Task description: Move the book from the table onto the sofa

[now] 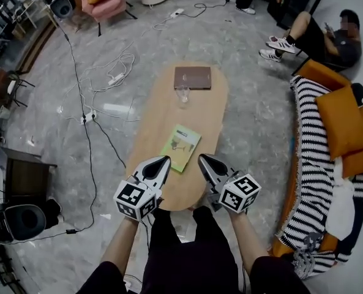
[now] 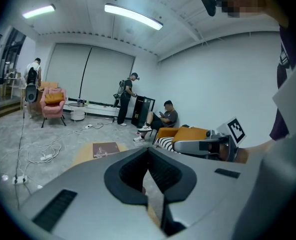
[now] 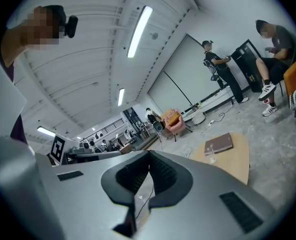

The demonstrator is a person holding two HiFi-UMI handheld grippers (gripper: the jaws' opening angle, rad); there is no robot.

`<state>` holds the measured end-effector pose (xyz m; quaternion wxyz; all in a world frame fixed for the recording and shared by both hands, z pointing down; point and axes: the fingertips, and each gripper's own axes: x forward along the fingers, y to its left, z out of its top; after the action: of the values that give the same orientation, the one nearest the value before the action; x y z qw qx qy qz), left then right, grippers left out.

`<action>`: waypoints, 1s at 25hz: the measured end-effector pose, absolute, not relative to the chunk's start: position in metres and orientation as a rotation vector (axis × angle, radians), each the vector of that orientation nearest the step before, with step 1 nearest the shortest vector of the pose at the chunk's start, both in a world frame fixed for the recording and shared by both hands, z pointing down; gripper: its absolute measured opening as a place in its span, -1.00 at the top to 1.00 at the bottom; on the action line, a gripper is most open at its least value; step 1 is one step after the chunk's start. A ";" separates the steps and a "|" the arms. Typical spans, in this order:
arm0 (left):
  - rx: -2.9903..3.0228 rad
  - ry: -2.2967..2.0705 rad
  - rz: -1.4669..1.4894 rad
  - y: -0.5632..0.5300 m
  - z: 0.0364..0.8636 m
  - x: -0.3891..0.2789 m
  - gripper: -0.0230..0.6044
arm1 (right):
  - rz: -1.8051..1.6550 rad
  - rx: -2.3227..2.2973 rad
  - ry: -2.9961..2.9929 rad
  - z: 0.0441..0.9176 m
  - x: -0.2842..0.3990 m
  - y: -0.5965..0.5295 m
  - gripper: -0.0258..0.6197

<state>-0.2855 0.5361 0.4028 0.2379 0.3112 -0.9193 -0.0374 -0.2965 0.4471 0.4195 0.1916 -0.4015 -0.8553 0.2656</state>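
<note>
- Over the desk's [image 1: 153, 127] near end, left claw [image 1: 164, 160] and right claw [image 1: 203, 158] are both pinched shut, nothing in either.
- Green book [image 1: 181, 147] lies flat just ahead, between them; brown book [image 1: 192, 77] sits at the far end.
- Sofa [image 1: 319, 73] under a striped throw [image 1: 308, 152] stands right; cables [image 1: 117, 72] trail across the grey floor [image 1: 248, 90].

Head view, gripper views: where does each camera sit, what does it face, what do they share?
Head view: on the head, down at the oval wooden table; left gripper, right gripper, forearms show.
Left gripper view: along its shut jaws across the table; right gripper shows.
Right gripper view: along its shut jaws across the table; left gripper shows.
All share the brown book.
</note>
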 end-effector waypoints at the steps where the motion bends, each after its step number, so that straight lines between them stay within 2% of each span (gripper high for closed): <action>1: 0.863 -2.513 -0.093 0.539 0.407 -0.290 0.88 | 0.750 -1.115 -2.403 0.426 -0.300 0.449 0.85; 9: 0.957 -2.442 -0.062 0.572 0.444 -0.312 0.88 | 0.802 -0.959 -2.451 0.461 -0.318 0.467 0.85; 25: 0.960 -2.342 -0.190 0.614 0.516 -0.344 0.88 | 0.807 -0.823 -2.431 0.521 -0.342 0.488 0.85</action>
<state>-0.3438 0.6135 0.5165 0.2973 0.3612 -0.8809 -0.0716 -0.3421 0.4882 0.5208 0.2236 -0.2982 -0.8807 0.2923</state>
